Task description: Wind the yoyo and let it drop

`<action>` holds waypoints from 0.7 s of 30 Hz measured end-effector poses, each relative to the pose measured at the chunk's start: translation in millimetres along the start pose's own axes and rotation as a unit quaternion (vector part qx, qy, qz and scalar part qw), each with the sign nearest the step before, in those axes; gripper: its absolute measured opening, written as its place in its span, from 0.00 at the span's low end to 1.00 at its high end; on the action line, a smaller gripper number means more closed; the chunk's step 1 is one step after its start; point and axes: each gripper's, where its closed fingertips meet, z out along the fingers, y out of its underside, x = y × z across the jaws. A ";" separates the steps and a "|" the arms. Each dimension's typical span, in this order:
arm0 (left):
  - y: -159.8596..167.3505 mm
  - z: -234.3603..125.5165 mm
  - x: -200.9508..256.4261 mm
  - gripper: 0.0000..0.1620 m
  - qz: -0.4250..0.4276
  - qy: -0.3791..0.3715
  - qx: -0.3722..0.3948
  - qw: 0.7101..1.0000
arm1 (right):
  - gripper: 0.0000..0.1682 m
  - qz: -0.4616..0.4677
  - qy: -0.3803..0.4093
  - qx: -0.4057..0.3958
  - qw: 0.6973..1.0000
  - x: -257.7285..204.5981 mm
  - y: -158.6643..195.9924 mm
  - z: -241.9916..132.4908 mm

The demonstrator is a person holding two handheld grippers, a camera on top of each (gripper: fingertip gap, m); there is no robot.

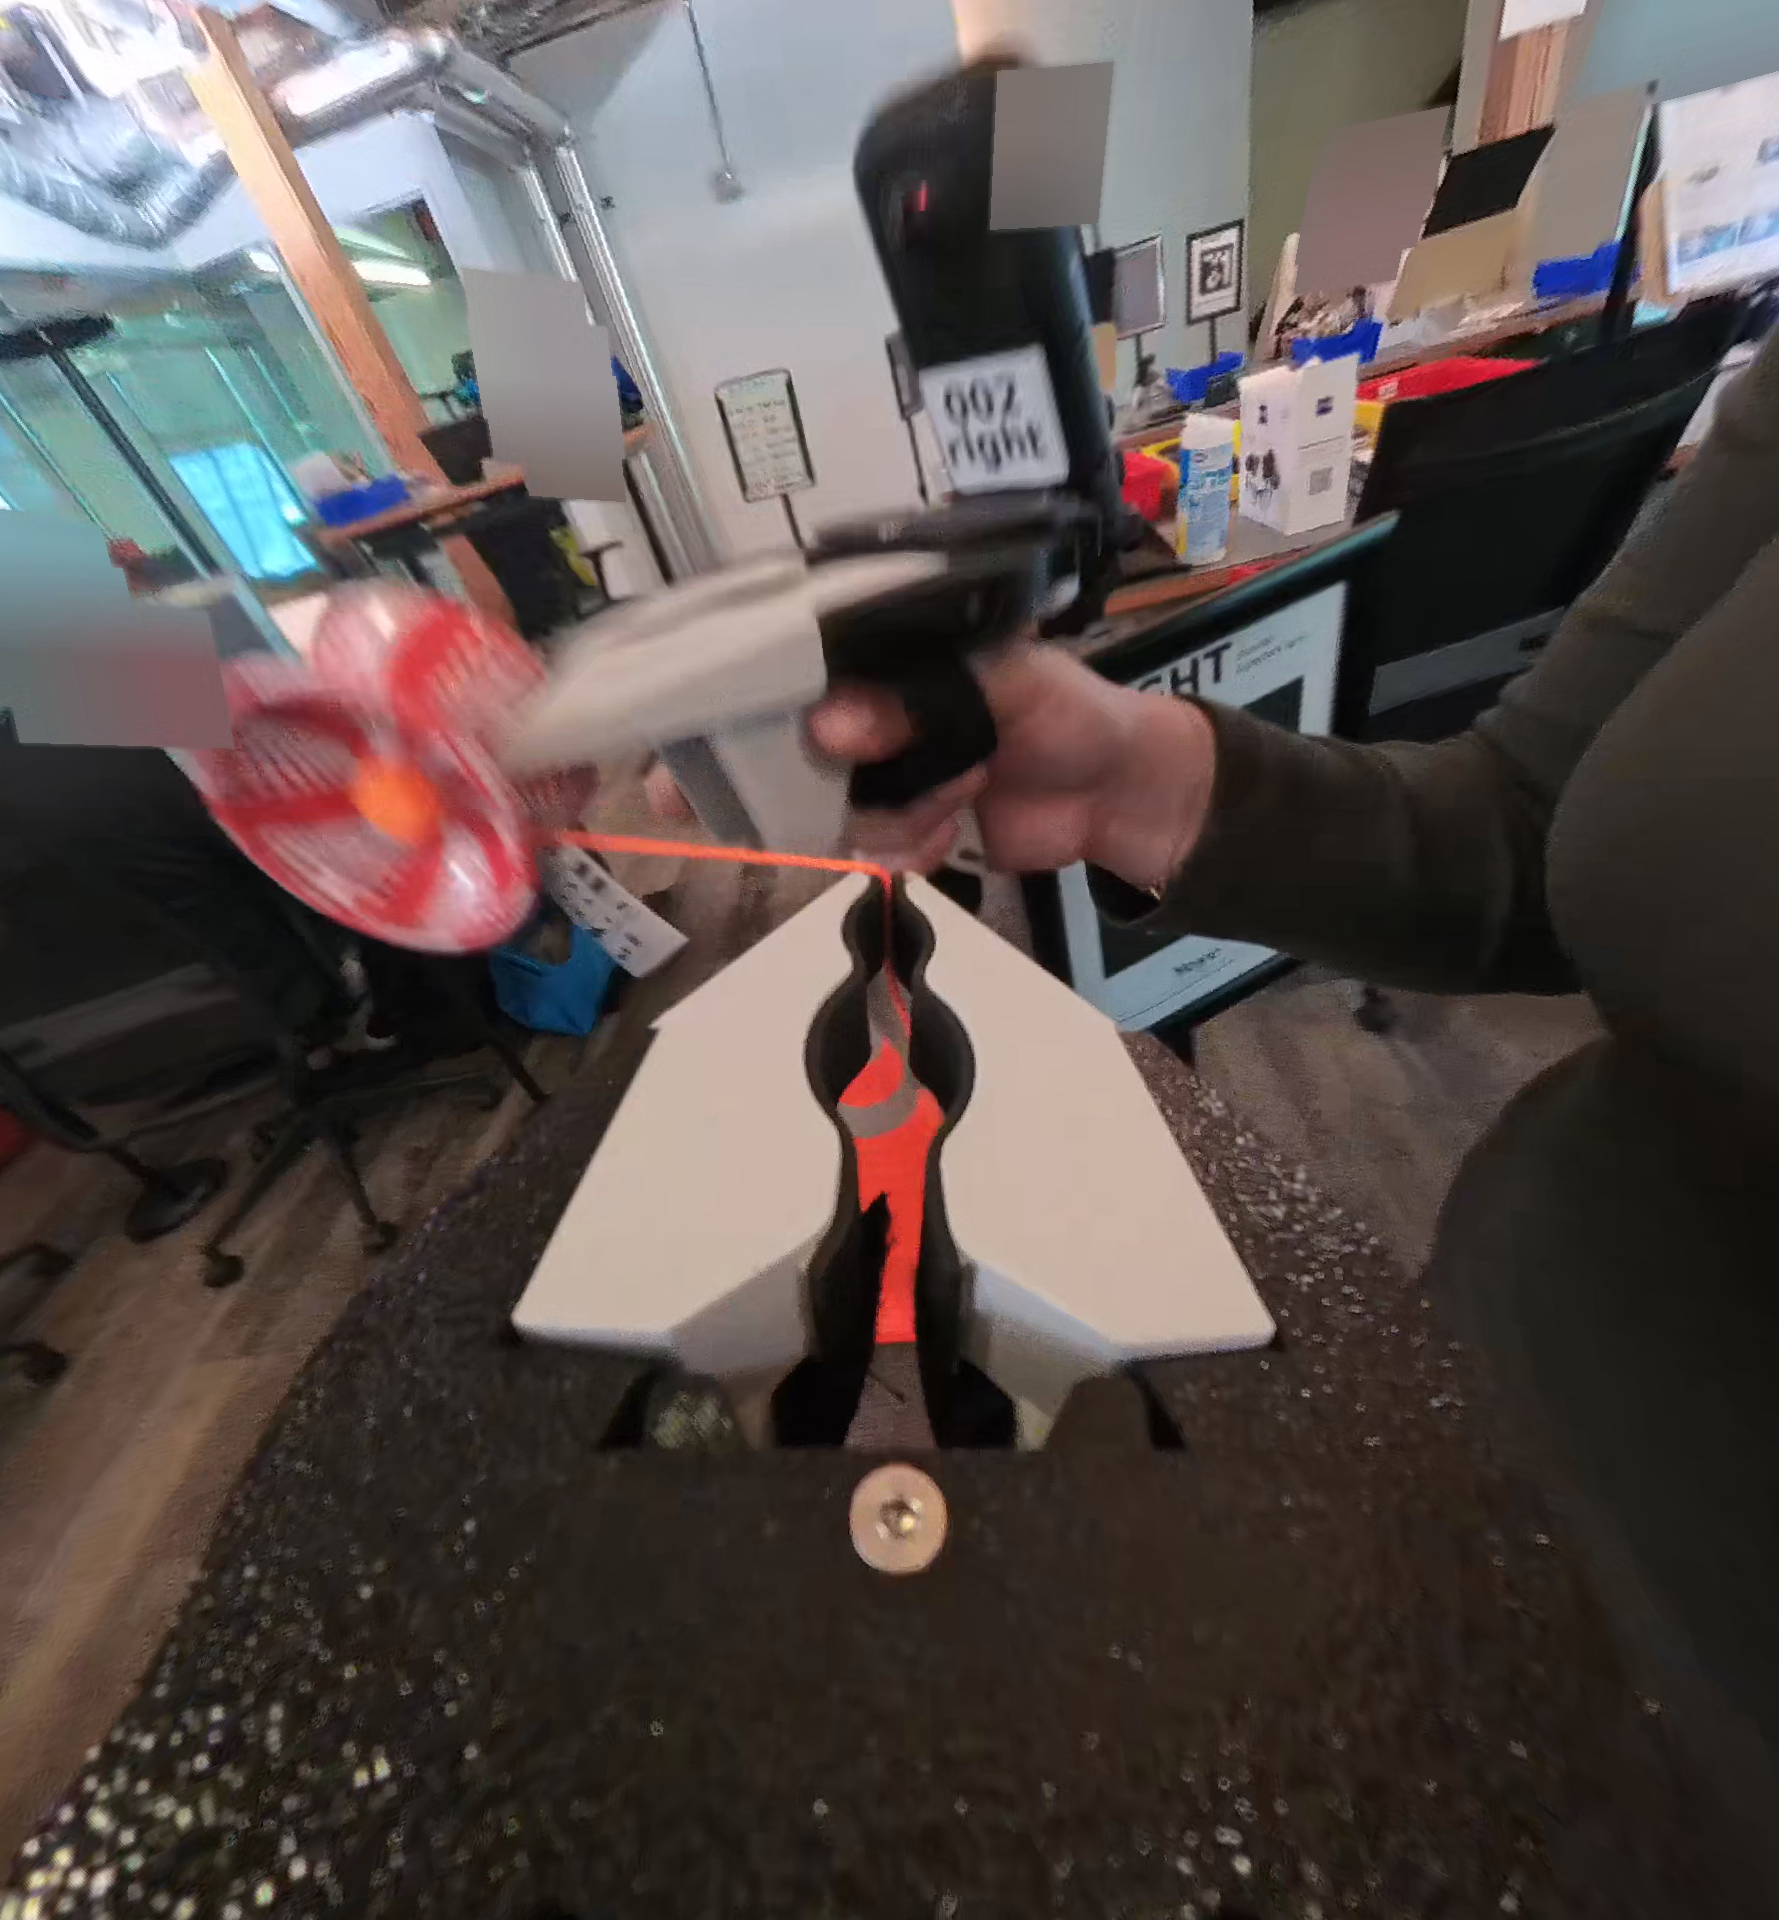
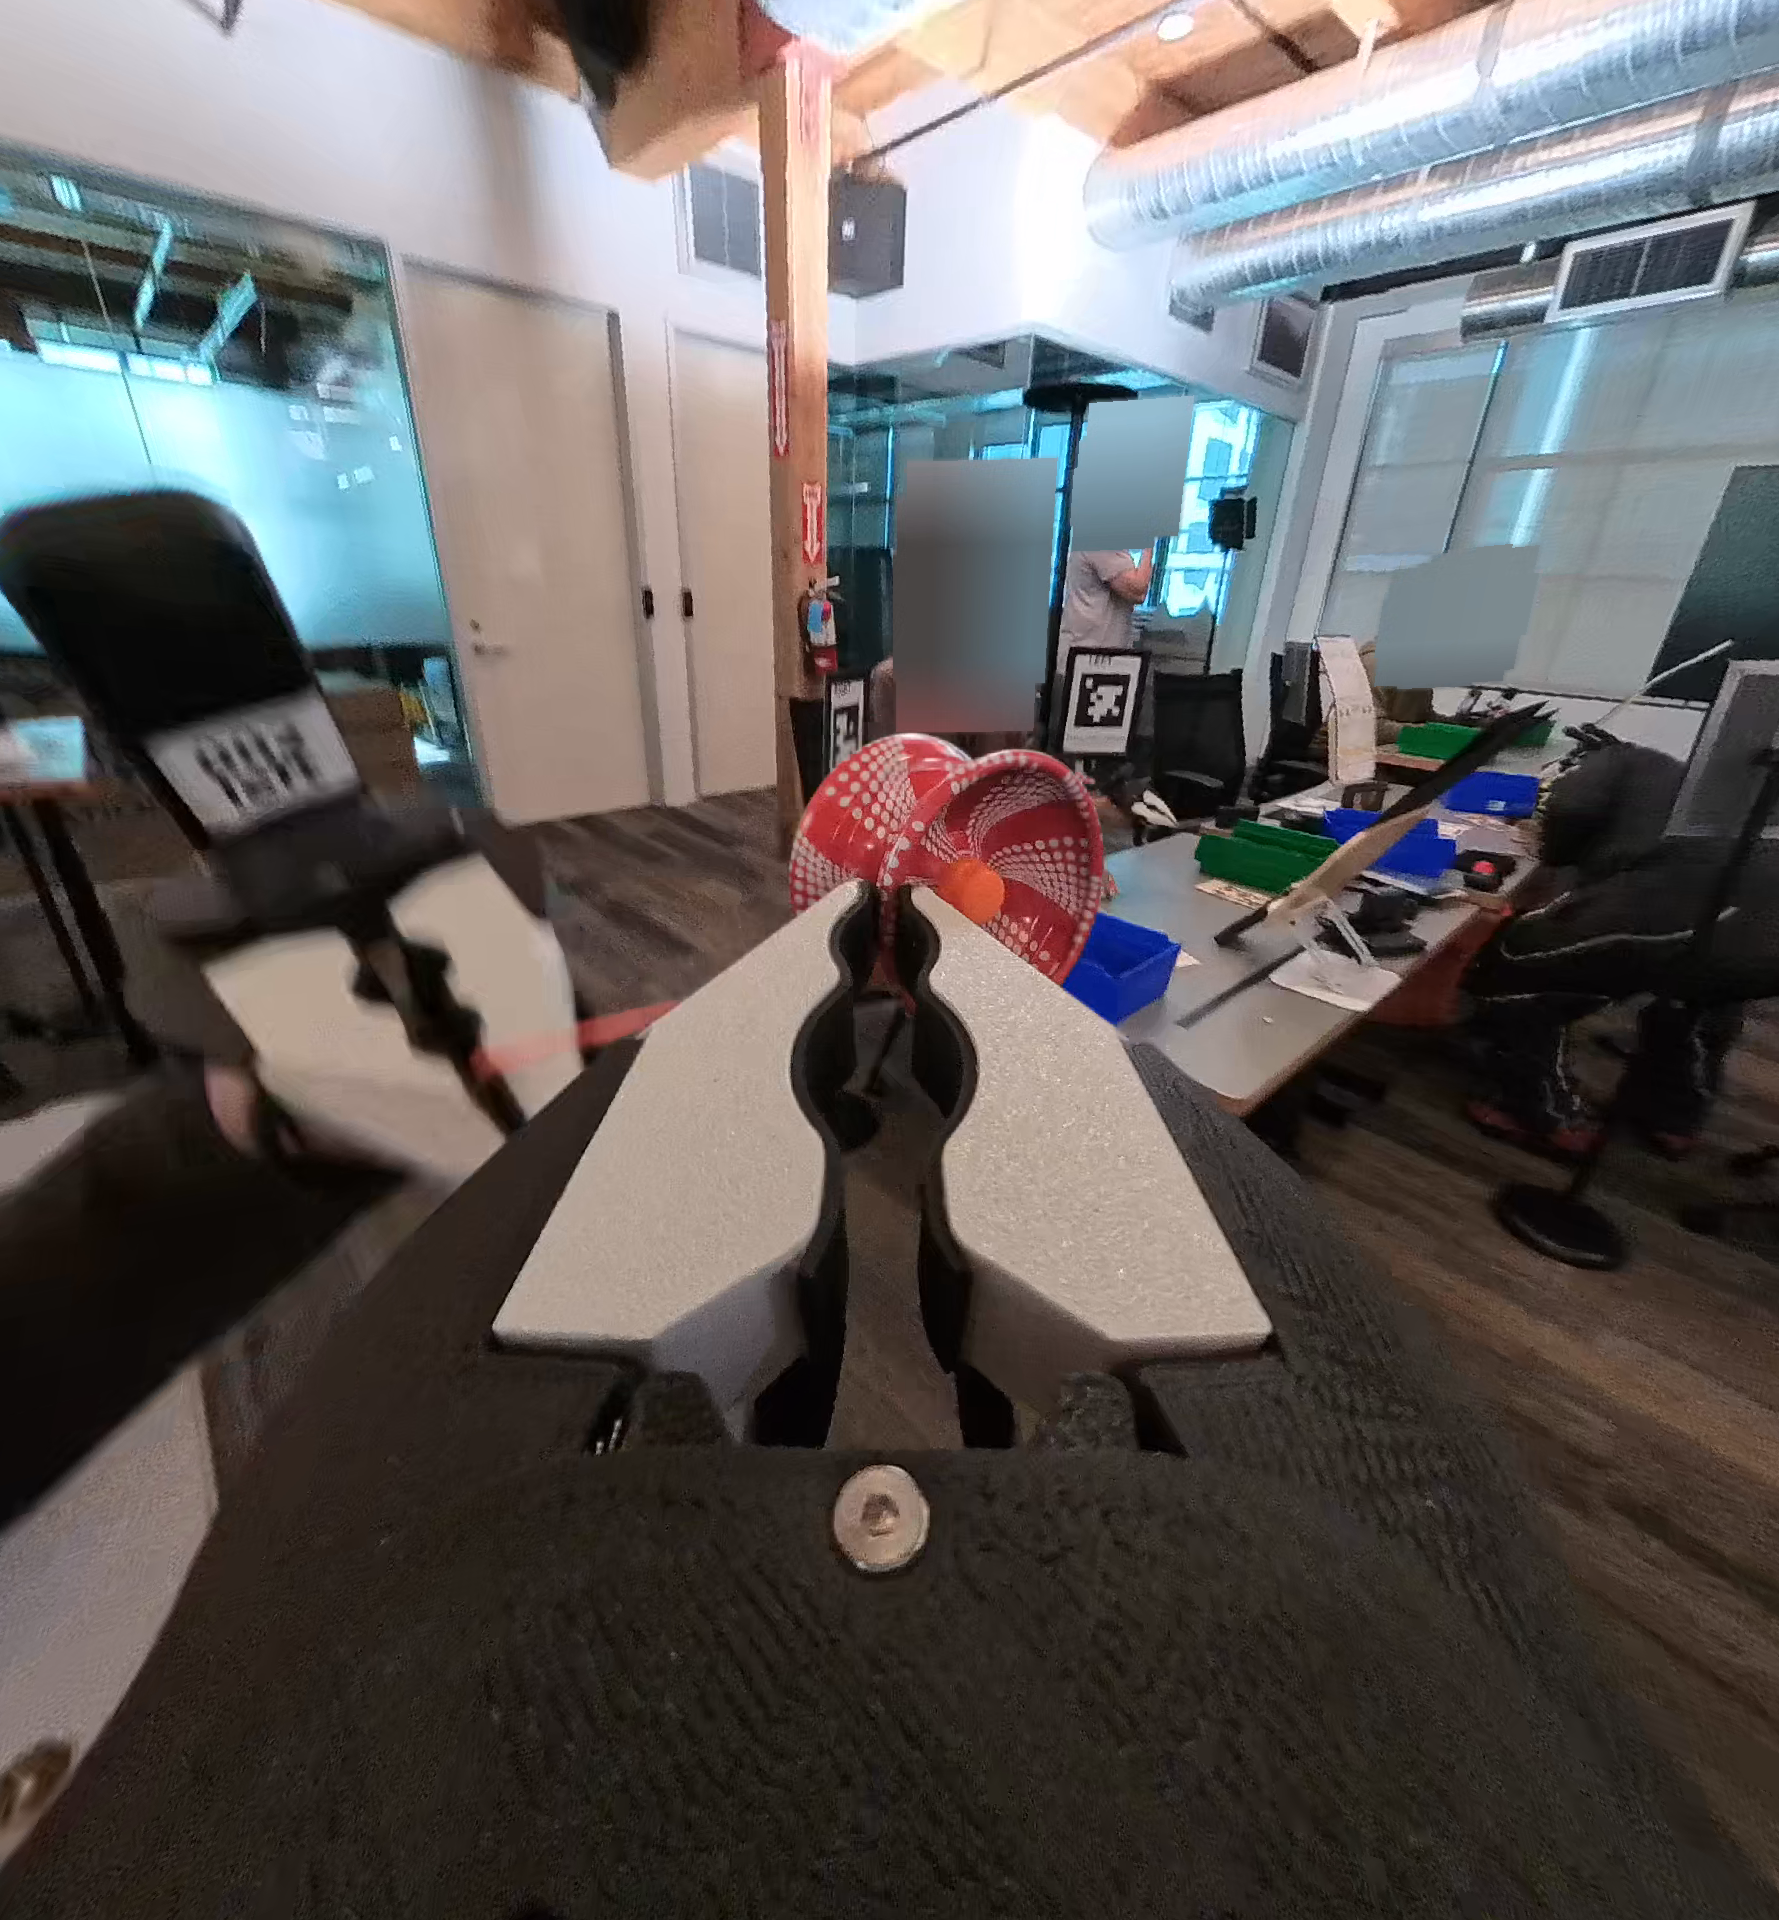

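Note:
The red and white yoyo (image 1: pixel 376 779) is blurred at the left of the left wrist view. My right gripper (image 1: pixel 542 727) holds it by the edge. In the right wrist view my right gripper (image 2: pixel 890 894) is shut on the yoyo (image 2: pixel 1010 831) at the groove between its two halves. An orange string (image 1: pixel 719 854) runs taut from the yoyo to my left gripper (image 1: pixel 885 883), which is shut on it. The string's orange loop strap (image 1: pixel 890 1122) lies between the left fingers. My left gripper (image 2: pixel 490 1049) also shows blurred at the left of the right wrist view, with the string (image 2: pixel 604 1029) leading away from it.
A hand (image 1: pixel 1072 769) in a dark sleeve holds the right gripper. Office chairs (image 1: pixel 293 1039) stand low on the left. A grey table (image 2: pixel 1259 997) with blue and green bins (image 2: pixel 1384 842) is on the right. A wooden post (image 2: pixel 797 416) stands behind the yoyo. About 8 centimetres separates my left fingertips from my right.

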 end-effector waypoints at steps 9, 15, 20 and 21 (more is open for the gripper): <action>-33.4 -52.1 -88.9 0.00 0.096 -0.174 -0.108 0.974 | 0.01 0.017 -0.173 -0.039 0.984 -58.5 21.6 -2.4; 34.1 -31.9 -65.8 0.00 -0.022 -0.060 -0.136 0.989 | 0.01 0.096 -0.196 0.054 0.974 -60.5 -8.3 -0.9; 84.9 -14.1 10.2 0.00 -0.048 0.067 -0.204 0.975 | 0.01 0.040 -0.075 0.063 0.994 -23.0 -2.2 -1.2; 83.0 -13.3 22.1 0.00 -0.043 0.086 -0.208 0.973 | 0.01 0.014 -0.062 0.039 0.997 -19.2 7.3 0.5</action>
